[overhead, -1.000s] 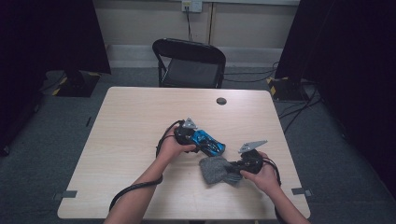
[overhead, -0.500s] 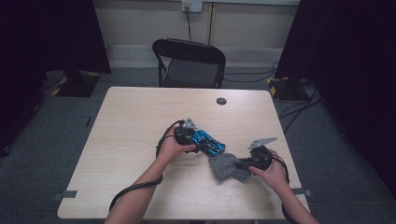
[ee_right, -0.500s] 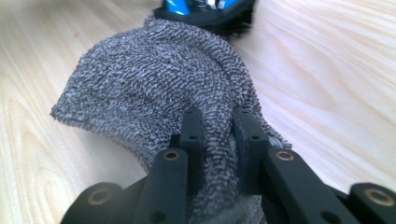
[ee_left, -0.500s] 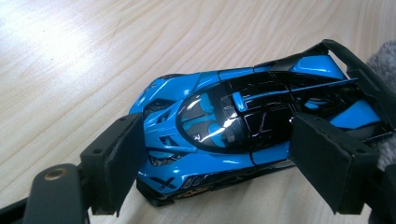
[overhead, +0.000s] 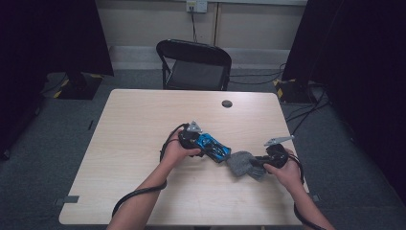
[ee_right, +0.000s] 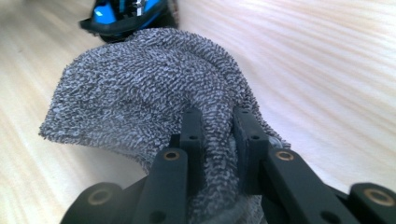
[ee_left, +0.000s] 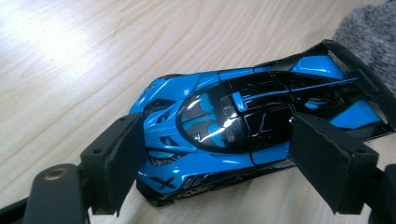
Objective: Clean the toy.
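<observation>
A blue and black toy sports car (overhead: 218, 151) rests on the wooden table (overhead: 134, 124), just right of centre. My left gripper (overhead: 207, 143) straddles it, one pad pressed on each flank of the car (ee_left: 233, 116). In the left gripper view, my left gripper (ee_left: 219, 140) has its jaws standing wide around the body. A grey terry cloth (overhead: 242, 163) lies bunched at the car's tail. My right gripper (overhead: 254, 165) is shut on a fold of that cloth (ee_right: 140, 84), pinched between the jaws of my right gripper (ee_right: 218, 126). The car's rear (ee_right: 121, 14) peeks over the cloth.
A small black round cap (overhead: 227, 103) sits on the table's far side. A black folding chair (overhead: 194, 62) stands behind the far edge. Cables trail from both grippers off the near edge (overhead: 139, 194). The table's right edge runs close to my right hand.
My right gripper has slid to the right with the grey cloth in it, dragging the cloth along the table by the car's tail. The left gripper and the car have stayed put.
</observation>
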A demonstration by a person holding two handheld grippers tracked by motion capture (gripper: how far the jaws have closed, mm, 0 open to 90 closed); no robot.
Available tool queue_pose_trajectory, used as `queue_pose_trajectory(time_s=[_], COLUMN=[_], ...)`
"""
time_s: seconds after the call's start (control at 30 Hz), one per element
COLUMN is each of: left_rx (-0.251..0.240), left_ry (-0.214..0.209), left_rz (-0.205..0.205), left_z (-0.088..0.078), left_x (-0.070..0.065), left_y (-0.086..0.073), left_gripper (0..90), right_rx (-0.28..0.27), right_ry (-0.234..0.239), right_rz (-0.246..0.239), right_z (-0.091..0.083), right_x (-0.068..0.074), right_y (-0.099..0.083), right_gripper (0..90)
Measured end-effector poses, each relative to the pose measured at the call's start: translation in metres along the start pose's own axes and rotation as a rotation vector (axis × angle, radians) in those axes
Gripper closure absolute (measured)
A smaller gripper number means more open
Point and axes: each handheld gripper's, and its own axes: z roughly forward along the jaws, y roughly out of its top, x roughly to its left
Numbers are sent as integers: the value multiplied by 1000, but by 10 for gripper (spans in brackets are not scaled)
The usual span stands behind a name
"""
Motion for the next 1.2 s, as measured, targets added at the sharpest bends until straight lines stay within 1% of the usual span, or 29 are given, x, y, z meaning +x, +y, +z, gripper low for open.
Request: queue_pose_trajectory(time_s=[0.03,0.07,0.13,0.2,0.27,0.3,0.33,0.4,0.43,0.47,0.5,0.53,0.57,0.63,0.67,0.7,0.73,0.77,0.83,0.87,0.93,0.97,1.0,1.07,1.1,1.17,1.2], left_rx=[-1,-1,-2,-2,-2,-5,-6,-5,-2,-1,0,-5,-5,-11,-12,-11,-11,-6,-2,0,2,1,-1,-5,-7,-6,-8], left_ry=[0,0,0,0,-1,-3,-4,-4,-4,-1,-2,-4,-4,-6,-6,-5,-5,-6,-6,-8,-7,-6,-6,-6,-5,-4,-4], left_rz=[0,-1,-1,-1,0,-4,-5,-4,-3,-2,1,-4,-4,-2,-2,-2,-2,3,3,2,3,2,4,0,-1,1,0], left_z=[0,0,0,0,0,0,0,0,0,0,0,0,0,0,0,0,0,0,0,0,0,0,0,0,0,0,0], left_x=[0,0,0,0,0,0,0,0,0,0,0,0,0,1,1,0,0,0,0,0,0,0,0,0,0,0,0], left_y=[0,0,0,0,0,0,-1,-1,0,0,0,0,0,-2,-2,-1,-1,0,0,0,0,0,0,-1,-1,-1,-1], left_gripper=[187,187,187,187,187,187,186,187,187,187,187,187,187,188,192,192,192,192,192,192,192,192,192,192,192,193,193], right_rx=[-3,-3,-4,-8,-12,-13,-18,-38,-69,-69,-83,-86,-86,-97,-91,-95,-95,-92,-92,-94,-107,-122,-122,-121,-117,-120,-119], right_ry=[-1,-16,-21,-44,-53,-70,-85,-100,-120,-120,-150,-164,-164,-161,-184,-186,-186,-198,-195,-210,-220,-215,-215,-228,-225,-226,-217], right_rz=[5,17,25,35,46,49,64,85,88,88,97,100,100,120,123,137,137,140,137,145,165,187,187,203,200,210,208], right_z=[0,-1,-2,-3,-5,-6,-8,-11,-12,-12,-12,-10,-10,-4,-1,7,7,15,19,24,32,40,40,49,54,62,66], right_x=[-1,-4,-5,-8,-11,-12,-13,-15,-18,-18,-19,-19,-19,-20,-20,-19,-19,-18,-17,-15,-13,-12,-12,-10,-8,-5,-3], right_y=[0,1,2,4,8,10,13,19,25,25,32,36,36,44,48,55,55,63,65,70,76,83,83,89,92,97,100], right_gripper=[759,759,759,760,759,759,759,759,759,759,758,758,758,757,756,754,754,752,751,751,746,746,746,744,744,740,739])
